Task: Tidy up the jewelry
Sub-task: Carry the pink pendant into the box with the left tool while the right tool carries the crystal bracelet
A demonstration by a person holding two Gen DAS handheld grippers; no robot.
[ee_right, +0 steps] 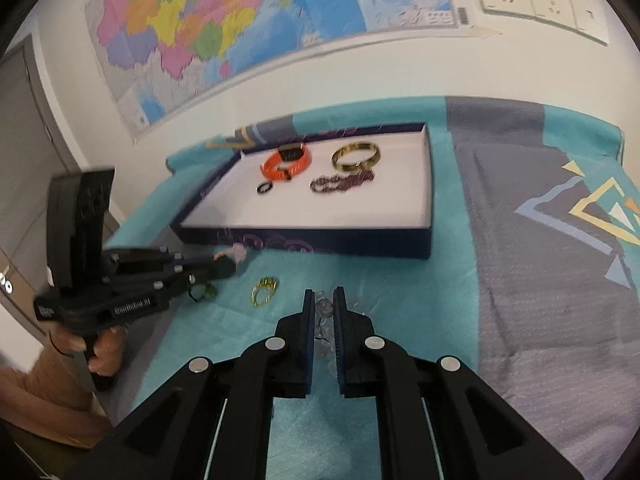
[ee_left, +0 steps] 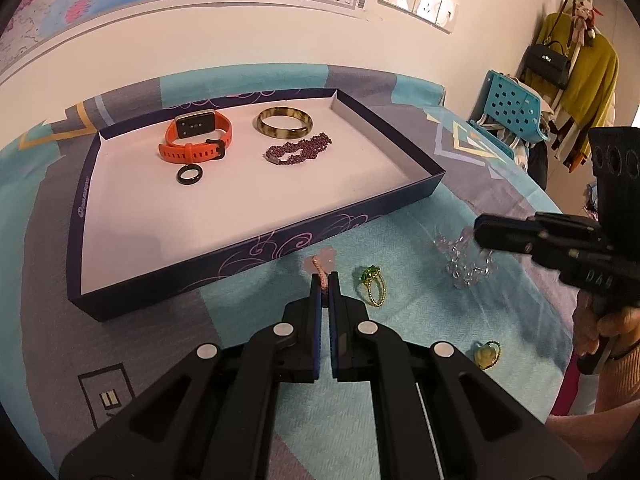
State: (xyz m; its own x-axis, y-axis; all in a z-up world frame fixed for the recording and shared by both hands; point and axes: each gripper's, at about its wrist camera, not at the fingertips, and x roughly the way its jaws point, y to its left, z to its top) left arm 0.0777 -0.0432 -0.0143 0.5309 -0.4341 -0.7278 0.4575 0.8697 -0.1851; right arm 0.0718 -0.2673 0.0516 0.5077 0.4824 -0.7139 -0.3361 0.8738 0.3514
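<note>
Just in front of the tray (ee_left: 256, 240), a pink charm bracelet (ee_left: 322, 276) is pinched by the left claw (ee_left: 326, 292) and a clear bead bracelet (ee_right: 324, 312) by the right claw (ee_right: 322, 304); both are judged picked up, and lifting over the tray's near wall comes next.

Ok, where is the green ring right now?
In the left wrist view the green ring lies on the cloth outside the tray, just right of the left gripper and left of the clear beads.

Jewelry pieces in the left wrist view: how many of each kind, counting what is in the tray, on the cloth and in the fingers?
Watches: 1, orange watch in the tray
Bracelets and bangles: 4, bangle, purple beaded bracelet, clear bead bracelet, pink bracelet
Rings: 3, black ring, green-stone ring, cream ring
Total: 8
</note>
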